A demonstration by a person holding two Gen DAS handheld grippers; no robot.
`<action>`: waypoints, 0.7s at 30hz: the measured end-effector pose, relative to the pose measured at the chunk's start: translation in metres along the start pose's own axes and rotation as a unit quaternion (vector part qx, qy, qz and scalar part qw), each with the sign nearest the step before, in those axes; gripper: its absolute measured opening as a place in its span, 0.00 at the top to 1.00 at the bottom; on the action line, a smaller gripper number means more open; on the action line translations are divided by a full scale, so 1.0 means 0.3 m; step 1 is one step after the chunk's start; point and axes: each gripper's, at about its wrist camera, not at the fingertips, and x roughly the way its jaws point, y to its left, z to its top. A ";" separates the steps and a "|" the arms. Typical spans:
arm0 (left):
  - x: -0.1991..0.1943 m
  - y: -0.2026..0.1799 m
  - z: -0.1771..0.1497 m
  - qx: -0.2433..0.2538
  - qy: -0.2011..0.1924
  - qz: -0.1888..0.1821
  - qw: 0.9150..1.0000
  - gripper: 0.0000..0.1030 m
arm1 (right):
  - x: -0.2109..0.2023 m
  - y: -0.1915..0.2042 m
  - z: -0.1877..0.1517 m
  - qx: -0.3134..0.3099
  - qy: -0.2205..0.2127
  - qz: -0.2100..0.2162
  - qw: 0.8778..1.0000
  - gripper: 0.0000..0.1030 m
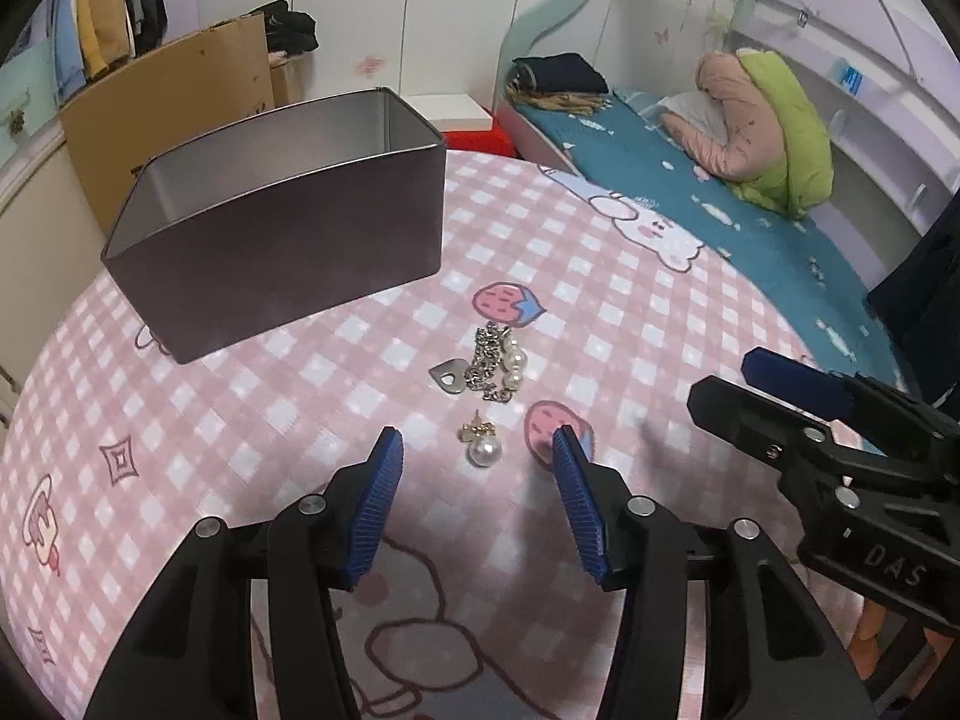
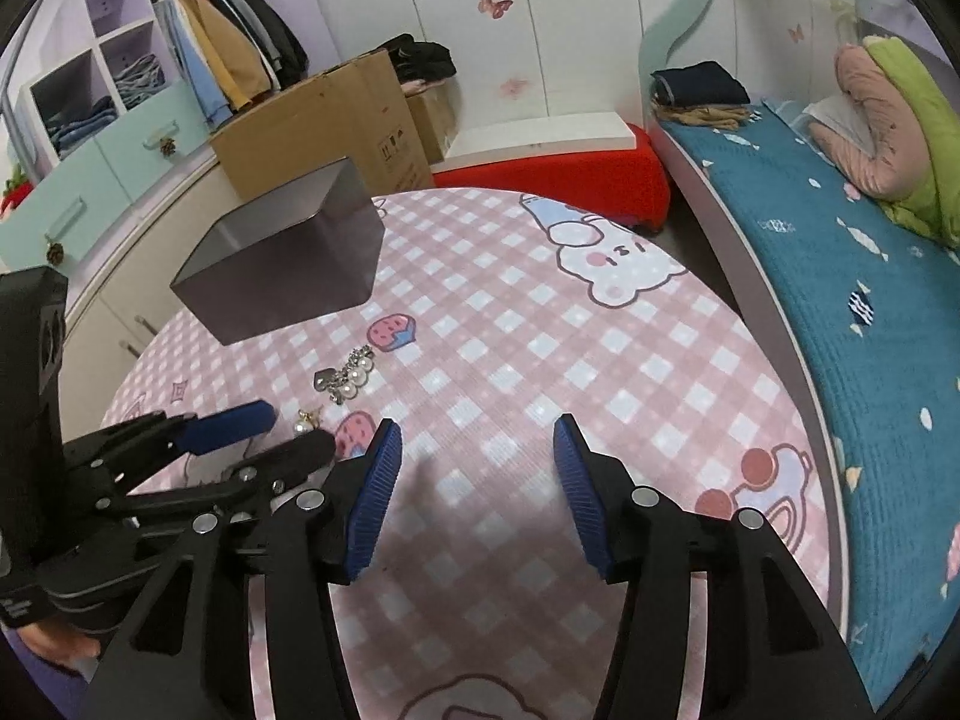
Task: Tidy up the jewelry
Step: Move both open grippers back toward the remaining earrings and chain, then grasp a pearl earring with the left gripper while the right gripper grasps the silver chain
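We hold the left gripper (image 1: 477, 441) low over the pink checked tablecloth (image 1: 630, 312), its blue pads spread wide on either side of a pearl earring (image 1: 480, 444) — gold bow on top, white pearl below. Just beyond lies a bracelet (image 1: 495, 363) of silver chain and pearls, a silver heart charm (image 1: 449, 375) at its side. Our right gripper (image 2: 477, 441) hovers alongside, also wide and holding nothing. The grey tin box (image 1: 282, 222) stands open-topped further back on the left.
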 end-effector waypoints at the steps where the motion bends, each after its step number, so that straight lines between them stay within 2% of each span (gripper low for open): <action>1: 0.002 -0.003 0.001 0.005 -0.001 0.004 1.000 0.62 | 0.002 0.000 0.000 0.000 0.000 0.001 1.000 0.50; 2: 0.005 -0.007 0.002 0.011 -0.002 0.013 1.000 0.66 | 0.003 0.000 -0.001 0.000 0.000 0.001 1.000 0.50; 5: 0.009 -0.004 0.005 0.020 -0.003 0.021 1.000 0.89 | 0.007 0.000 0.003 0.000 0.000 0.002 1.000 0.50; 6: 0.007 0.006 0.005 0.017 -0.003 0.014 1.000 0.91 | 0.007 -0.001 0.005 0.000 0.000 0.003 1.000 0.49; 13: -0.017 0.057 -0.004 0.005 -0.009 -0.006 1.000 0.91 | 0.028 0.037 0.020 -0.009 0.005 0.003 1.000 0.50; 21: -0.085 0.161 -0.006 -0.020 -0.028 -0.001 0.999 0.91 | 0.095 0.147 0.042 -0.035 0.020 0.010 0.999 0.50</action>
